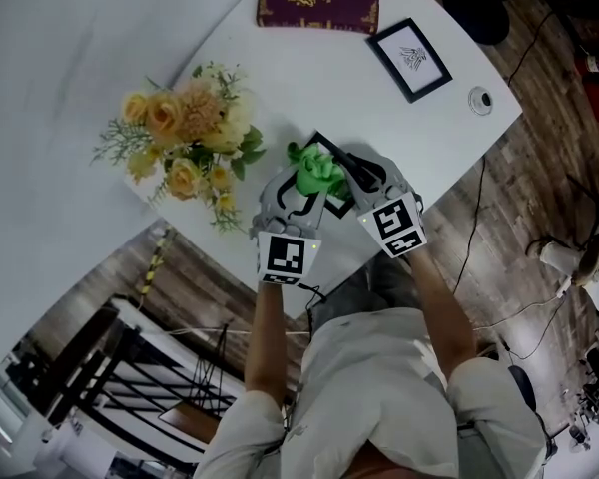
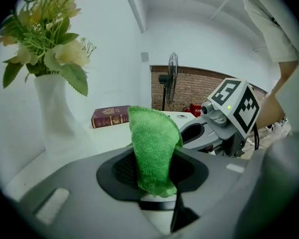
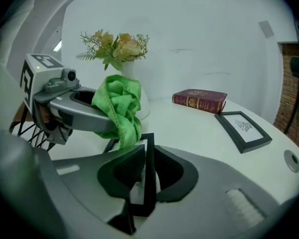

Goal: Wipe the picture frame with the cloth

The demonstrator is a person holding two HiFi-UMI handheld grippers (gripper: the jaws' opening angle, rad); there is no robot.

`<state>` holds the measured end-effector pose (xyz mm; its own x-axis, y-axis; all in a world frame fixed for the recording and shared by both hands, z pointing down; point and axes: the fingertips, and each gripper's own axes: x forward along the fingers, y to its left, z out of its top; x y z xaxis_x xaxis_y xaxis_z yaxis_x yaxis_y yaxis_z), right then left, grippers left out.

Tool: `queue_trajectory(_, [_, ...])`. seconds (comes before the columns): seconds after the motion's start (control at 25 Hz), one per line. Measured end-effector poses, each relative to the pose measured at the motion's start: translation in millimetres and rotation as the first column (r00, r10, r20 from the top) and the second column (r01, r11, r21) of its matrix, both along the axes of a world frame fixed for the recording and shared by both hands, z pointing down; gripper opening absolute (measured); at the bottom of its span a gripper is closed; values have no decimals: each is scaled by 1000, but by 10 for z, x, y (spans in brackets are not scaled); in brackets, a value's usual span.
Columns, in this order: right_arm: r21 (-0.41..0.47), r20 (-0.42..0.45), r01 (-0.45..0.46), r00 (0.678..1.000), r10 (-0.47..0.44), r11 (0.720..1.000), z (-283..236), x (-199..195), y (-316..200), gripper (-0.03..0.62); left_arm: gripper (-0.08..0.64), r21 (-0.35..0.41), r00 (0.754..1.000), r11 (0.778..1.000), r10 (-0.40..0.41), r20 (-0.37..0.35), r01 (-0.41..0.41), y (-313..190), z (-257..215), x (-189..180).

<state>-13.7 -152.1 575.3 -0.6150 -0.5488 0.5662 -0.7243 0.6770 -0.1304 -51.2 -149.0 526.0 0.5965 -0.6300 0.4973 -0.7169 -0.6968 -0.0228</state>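
**Cloth at the frame's far end, wiping barely judged begun**

Both tools are loaded. The left gripper (image 2: 155,171) is clamped on the green cloth (image 2: 153,146), which stands up out of its jaws in a folded bunch. The right gripper (image 3: 147,178) is pinched tight on 1 side bar of the thin black picture frame (image 3: 149,151), so picking up the cloth and the frame is done.

The frame sits at the near edge of the white table (image 3: 194,133), just in front of the person, between the 2 grippers. In the right gripper view the cloth hangs over the frame's far left corner, touching it or just above it; I cannot tell which. No view shows which bars have been wiped, so I judge the wiping to be at its start or in its early part, with most of the frame left to do.

The frame's long axis runs along the right gripper's jaws, away from the person, and its far end points toward the vase of flowers (image 3: 117,49). Whether it lies on the table or is held just off it cannot be made out.

A 2nd frame (image 3: 241,128) lies flat farther off, beside a red book (image 3: 199,99), untouched.
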Motion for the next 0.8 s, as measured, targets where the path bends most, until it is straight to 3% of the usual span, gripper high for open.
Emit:
queue_trajectory(0.36, [0, -5, -3, 1000, 3, 1000, 61, -61, -96, 59, 163, -27, 1000, 1000, 2, 1, -2, -184, 194, 80])
queue_trajectory(0.48, [3, -11, -6, 1000, 6, 1000, 104, -65, -118, 3, 163, -49, 1000, 999, -5, 4, 5, -245, 284, 104])
queue_trajectory(0.8, [18, -41, 4, 999, -3, 1000, 169, -81, -92, 3, 161, -117, 995, 991, -62, 77, 70, -334, 535, 55])
